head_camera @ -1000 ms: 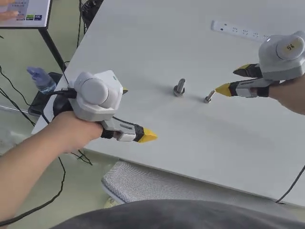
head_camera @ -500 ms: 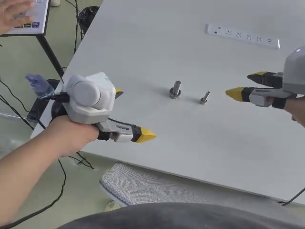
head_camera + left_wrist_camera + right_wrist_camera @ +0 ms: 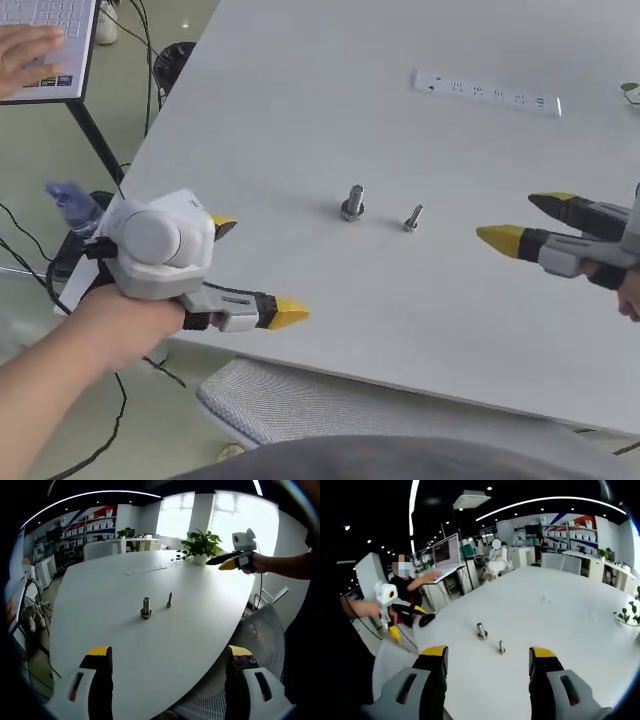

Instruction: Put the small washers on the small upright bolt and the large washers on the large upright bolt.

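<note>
While both sets of jaws stand spread, nothing betw. them, left gripper hangs at the table edge and right gripper opposite. Large bolt and small bolt stand upright (near each other) betw. the grippers, apart from both.

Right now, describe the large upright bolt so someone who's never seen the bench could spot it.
On the big white table, nearer the person than the white power strip, two metal bolts stand a little apart. The large bolt is the left one in the head view. It is thicker and taller than the small bolt, with a wider ring at its foot.
</note>
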Demonstrator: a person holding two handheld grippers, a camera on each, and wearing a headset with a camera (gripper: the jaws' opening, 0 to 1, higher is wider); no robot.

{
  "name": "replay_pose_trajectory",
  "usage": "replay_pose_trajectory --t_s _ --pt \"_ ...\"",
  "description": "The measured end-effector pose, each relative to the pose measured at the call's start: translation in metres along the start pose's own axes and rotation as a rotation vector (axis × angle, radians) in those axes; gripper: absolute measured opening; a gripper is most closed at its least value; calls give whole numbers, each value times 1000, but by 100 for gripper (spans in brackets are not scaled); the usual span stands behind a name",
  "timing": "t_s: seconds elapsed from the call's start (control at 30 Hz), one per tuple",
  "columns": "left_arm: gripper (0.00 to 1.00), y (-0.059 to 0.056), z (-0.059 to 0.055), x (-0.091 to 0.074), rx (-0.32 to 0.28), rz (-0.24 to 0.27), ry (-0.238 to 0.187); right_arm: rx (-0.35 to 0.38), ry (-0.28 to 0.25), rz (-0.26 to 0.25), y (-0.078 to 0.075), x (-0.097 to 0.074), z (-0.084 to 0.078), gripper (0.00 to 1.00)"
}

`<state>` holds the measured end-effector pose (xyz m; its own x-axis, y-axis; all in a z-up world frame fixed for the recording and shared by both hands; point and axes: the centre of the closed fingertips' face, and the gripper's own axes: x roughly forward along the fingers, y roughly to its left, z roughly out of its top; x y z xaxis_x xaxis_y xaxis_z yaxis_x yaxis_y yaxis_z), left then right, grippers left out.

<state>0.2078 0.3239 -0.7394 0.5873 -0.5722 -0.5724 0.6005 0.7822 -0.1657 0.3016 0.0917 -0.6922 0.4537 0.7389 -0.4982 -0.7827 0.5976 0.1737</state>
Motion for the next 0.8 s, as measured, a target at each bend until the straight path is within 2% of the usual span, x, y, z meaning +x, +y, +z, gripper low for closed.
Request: replay_pose_trajectory --t_s 0.1,0.17,0.23,0.37,0.47,0.57,0.7,0.8 --pt "94 -1 5 -2 -12 0 -20 34 -17 -4 5 -5 -7 68" --pt "94 -2 8 -3 -12 0 -35 18 -13 -9 9 -6 -14 70" --pt "94 -1 9 -2 -10 3 -34 33 15 -14 12 -7 -25 71" --pt "94 -1 11 -2 -8 -1 -45 12 3 -23 22 -10 -34 78" --pt "93 -1 12 -2 -16 -17 -72 4 1 -23 27 -11 -41 82" --pt "93 -2 11 -2 5 -21 -59 -2 20 -29 30 -11 -51 85" --pt "97 -4 13 -3 -6 -26 -70 -2 1 -37 35 -10 -54 89" --pt "97 -4 7 -2 3 -20 -50 -18 -5 -39 38 -10 -55 93"
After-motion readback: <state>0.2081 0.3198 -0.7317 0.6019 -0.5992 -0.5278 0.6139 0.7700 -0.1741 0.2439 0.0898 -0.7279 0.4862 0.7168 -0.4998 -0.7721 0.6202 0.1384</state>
